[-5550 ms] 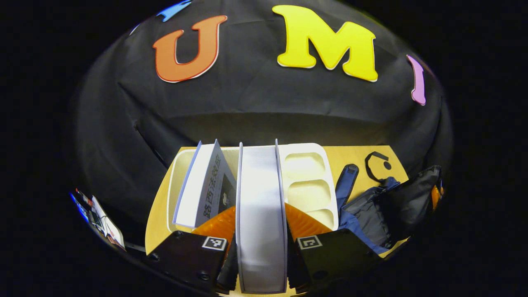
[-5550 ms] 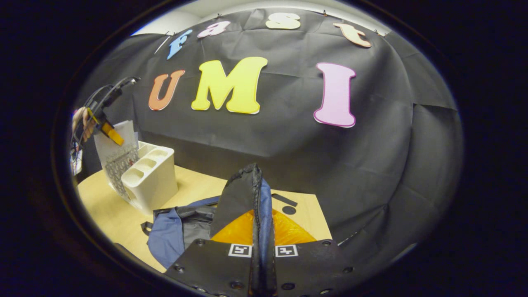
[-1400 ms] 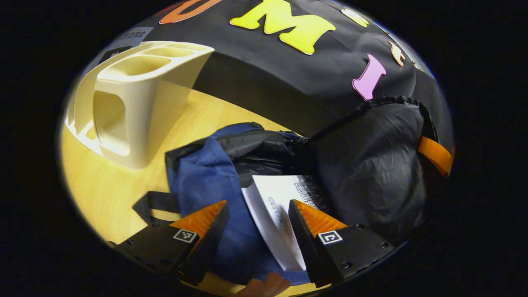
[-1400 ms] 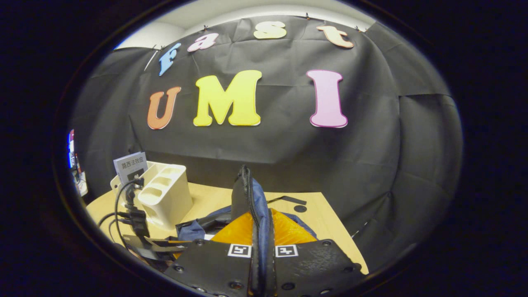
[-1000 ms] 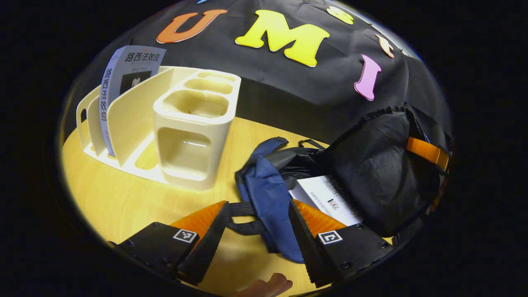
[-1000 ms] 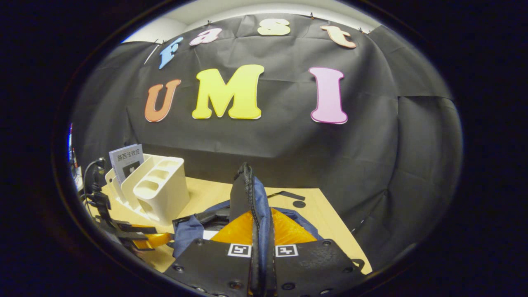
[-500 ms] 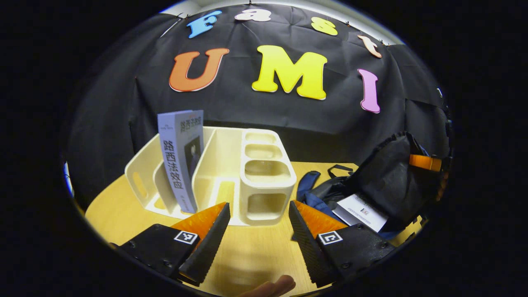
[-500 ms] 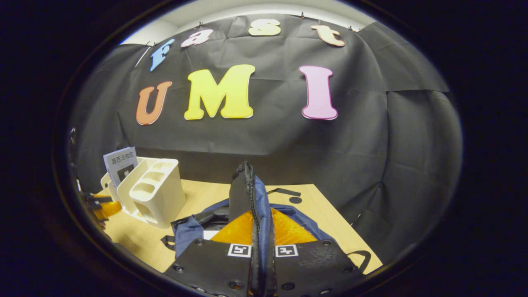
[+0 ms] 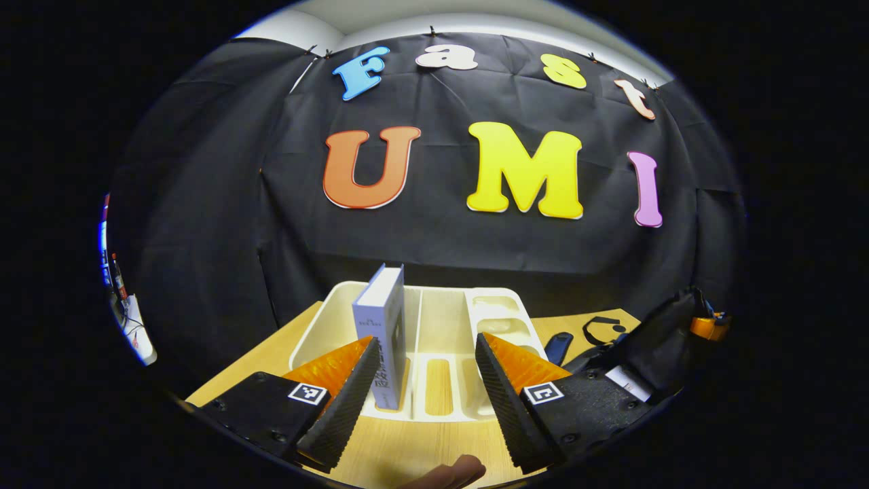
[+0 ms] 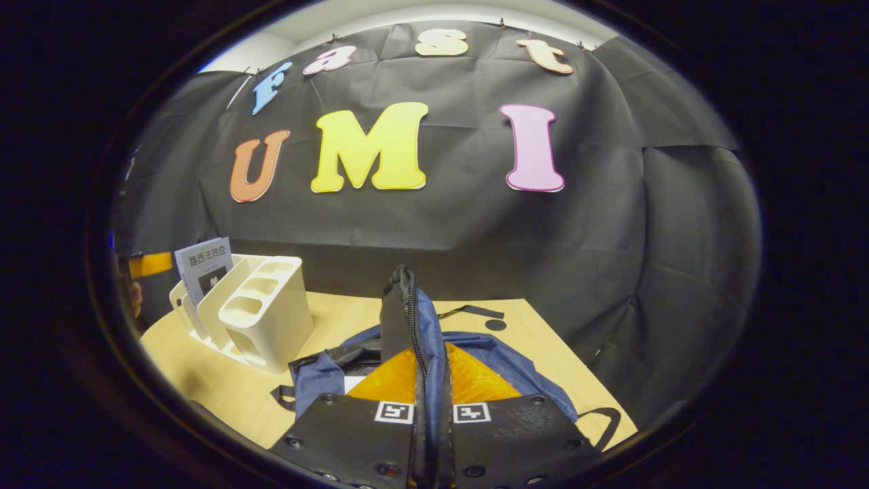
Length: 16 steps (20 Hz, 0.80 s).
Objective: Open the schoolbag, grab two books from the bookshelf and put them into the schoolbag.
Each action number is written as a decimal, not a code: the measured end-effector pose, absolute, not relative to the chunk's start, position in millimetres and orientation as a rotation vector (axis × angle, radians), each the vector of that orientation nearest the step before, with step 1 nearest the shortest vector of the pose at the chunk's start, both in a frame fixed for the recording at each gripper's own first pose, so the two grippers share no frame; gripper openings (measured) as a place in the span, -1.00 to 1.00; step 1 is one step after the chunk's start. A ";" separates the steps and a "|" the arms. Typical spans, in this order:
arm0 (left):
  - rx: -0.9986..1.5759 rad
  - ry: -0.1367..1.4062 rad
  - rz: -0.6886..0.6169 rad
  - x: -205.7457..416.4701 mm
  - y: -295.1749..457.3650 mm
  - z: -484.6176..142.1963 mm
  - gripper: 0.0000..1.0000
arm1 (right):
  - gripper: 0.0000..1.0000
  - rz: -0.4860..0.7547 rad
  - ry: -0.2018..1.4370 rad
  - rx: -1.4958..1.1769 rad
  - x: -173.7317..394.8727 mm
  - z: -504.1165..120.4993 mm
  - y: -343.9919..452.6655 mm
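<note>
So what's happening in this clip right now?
A person is packing a schoolbag with a pair of hand-held tongs. The right tongs are shut on the bag's zipper edge, holding the opening up. One book already sits inside the bag. The left tongs are open and empty, facing the cream bookshelf on the wooden table, lined up near the upright book there, not yet gripping it.

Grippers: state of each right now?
Left gripper: open, holding nothing, facing the book in the bookshelf.
Right gripper: closed on the schoolbag's zippered flap, holding it up.
</note>
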<state>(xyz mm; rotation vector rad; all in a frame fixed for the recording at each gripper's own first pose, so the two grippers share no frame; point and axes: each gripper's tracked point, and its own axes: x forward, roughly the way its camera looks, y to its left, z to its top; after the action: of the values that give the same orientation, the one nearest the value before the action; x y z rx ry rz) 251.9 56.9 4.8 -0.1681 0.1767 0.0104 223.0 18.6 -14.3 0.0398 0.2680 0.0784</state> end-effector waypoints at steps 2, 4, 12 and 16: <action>-0.159 0.192 0.019 265.7 73.8 7.3 0.79 | -0.87 0.087 0.268 0.030 222.1 -15.9 22.1; -0.145 0.232 0.025 286.6 87.7 13.0 0.79 | -0.87 0.100 0.278 0.042 219.5 -17.8 26.8; -0.003 0.435 -0.013 354.2 113.6 9.2 0.92 | -0.87 0.111 0.289 0.063 209.3 -24.0 23.1; 0.062 0.583 -0.039 372.6 107.1 -17.2 0.91 | -0.87 0.122 0.302 0.057 205.8 -26.8 26.7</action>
<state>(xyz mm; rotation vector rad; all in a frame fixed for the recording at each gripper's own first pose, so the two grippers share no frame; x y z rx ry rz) 372.6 107.1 -17.2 0.0621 0.5827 -0.0394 205.8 26.7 -26.8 0.0566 0.3025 0.1221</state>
